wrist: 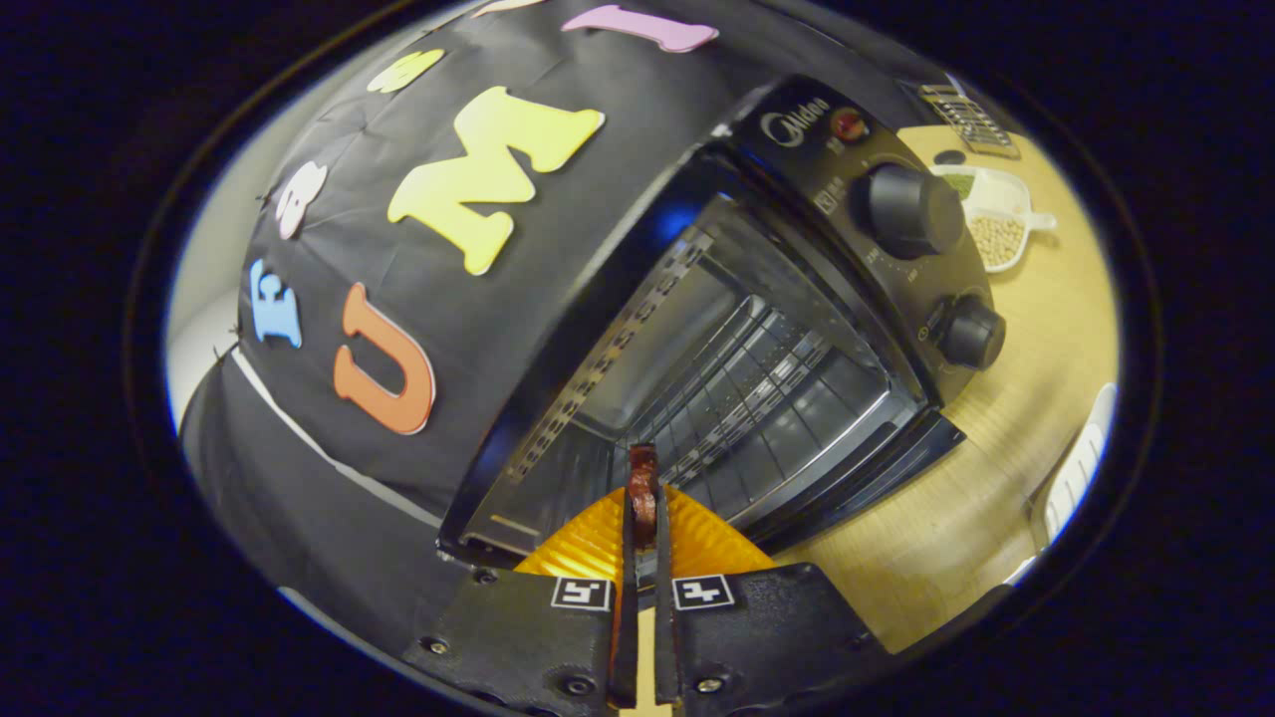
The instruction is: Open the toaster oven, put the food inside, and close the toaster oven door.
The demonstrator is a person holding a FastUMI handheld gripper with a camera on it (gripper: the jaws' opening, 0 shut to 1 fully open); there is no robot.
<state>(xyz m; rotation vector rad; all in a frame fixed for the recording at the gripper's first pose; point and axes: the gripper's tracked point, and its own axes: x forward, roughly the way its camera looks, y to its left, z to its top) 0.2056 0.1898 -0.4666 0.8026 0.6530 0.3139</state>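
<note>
Oven's already open, so we're on the insert step. Our tongs (642, 518) are clamped on the food (643, 490), a thin brown piece held edge-on at the mouth of the toaster oven (757, 329), over its wire rack (757, 398). Next: push in, release on rack, back out, lift door (877, 478). Bowls (996, 214) on the bench (1036, 329) are far right.

My gripper (643, 518) blk w/ b&w tags; food (643, 490) dk red-brown; plate (697, 543) ridged orange; toaster oven (797, 329) blk; table (1046, 329) pale wood.
</note>
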